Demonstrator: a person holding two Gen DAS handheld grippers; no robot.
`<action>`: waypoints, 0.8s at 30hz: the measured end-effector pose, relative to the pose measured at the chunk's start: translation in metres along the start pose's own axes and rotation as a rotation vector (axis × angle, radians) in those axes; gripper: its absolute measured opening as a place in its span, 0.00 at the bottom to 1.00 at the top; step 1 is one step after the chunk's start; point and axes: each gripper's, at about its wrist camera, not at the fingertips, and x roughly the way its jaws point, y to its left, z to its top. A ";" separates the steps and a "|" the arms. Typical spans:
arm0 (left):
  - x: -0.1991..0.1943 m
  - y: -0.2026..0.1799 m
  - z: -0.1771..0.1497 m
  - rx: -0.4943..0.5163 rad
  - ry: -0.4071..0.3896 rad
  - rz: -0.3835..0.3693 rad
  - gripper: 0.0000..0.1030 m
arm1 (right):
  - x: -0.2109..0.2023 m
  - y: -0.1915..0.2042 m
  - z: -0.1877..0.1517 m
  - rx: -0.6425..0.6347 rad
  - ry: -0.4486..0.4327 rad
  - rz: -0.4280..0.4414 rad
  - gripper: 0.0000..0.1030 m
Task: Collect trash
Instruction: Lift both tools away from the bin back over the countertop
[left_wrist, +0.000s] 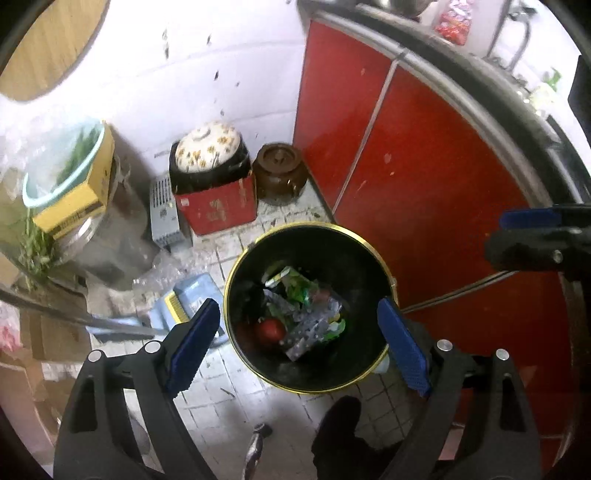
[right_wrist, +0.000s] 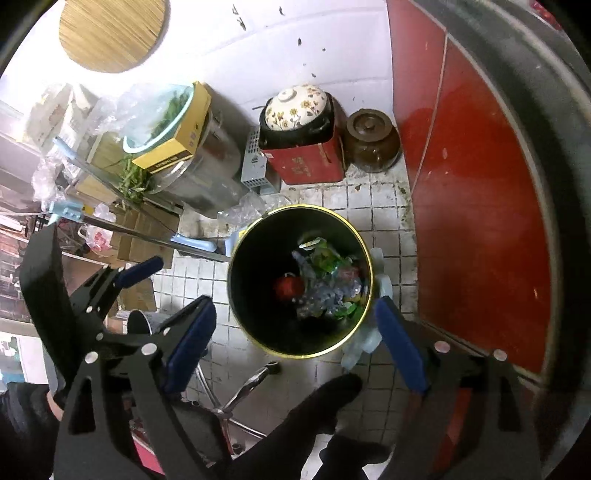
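Both tools (left_wrist: 295, 347) (right_wrist: 295, 343) seemingly above bin (left_wrist: 373, 354).

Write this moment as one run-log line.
left gripper: open, empty | right gripper: open, empty | bin: wrappers inside

Small white floor tiles (right_wrist: 384, 218) with dark, grimy grout, littered with specks near the corner. White tiled wall (left_wrist: 221, 74) behind, marked by a few dark spots. To the right, red cabinet doors (left_wrist: 424, 177) with pale metal trim, topped by a dark countertop edge (left_wrist: 517, 122). In the corner — a brown lidded crock (right_wrist: 373, 140) just beside a red box (right_wrist: 310, 162) bearing a floral-lidded pot (right_wrist: 295, 107). Further left, a yellow box (right_wrist: 177, 140) atop a steel pot (right_wrist: 210, 173), with cardboard cartons (right_wrist: 144, 229) below. Round wooden board (right_wrist: 110, 33) high on the wall — bright, even light overall.
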 end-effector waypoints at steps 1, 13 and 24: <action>-0.005 -0.002 0.002 0.014 -0.007 -0.003 0.82 | -0.012 0.002 -0.003 0.000 -0.011 -0.006 0.82; -0.141 -0.179 0.044 0.463 -0.206 -0.200 0.90 | -0.278 -0.048 -0.135 0.253 -0.381 -0.237 0.88; -0.207 -0.445 -0.012 0.929 -0.177 -0.625 0.90 | -0.428 -0.149 -0.375 0.822 -0.590 -0.563 0.88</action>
